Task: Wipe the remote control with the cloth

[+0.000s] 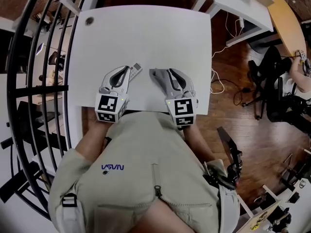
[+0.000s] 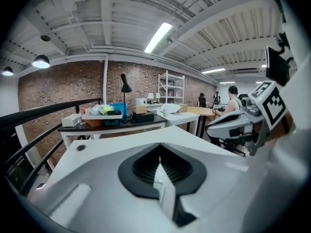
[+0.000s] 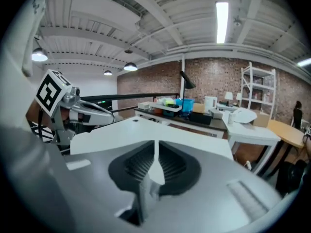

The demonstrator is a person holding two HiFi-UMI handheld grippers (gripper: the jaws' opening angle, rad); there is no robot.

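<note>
Your left gripper (image 1: 125,75) has its fingers clamped on the remote control (image 1: 137,68), whose end juts out past the fingertips. Your right gripper (image 1: 167,79) has its fingers closed on the grey cloth (image 1: 156,74). Both sit side by side, apart, over the near edge of the white bench (image 1: 146,33).

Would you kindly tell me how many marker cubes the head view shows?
2. One cube rides on the left tool, which grips the remote; the other on the right tool, gripping the cloth. None seems hidden.
</note>
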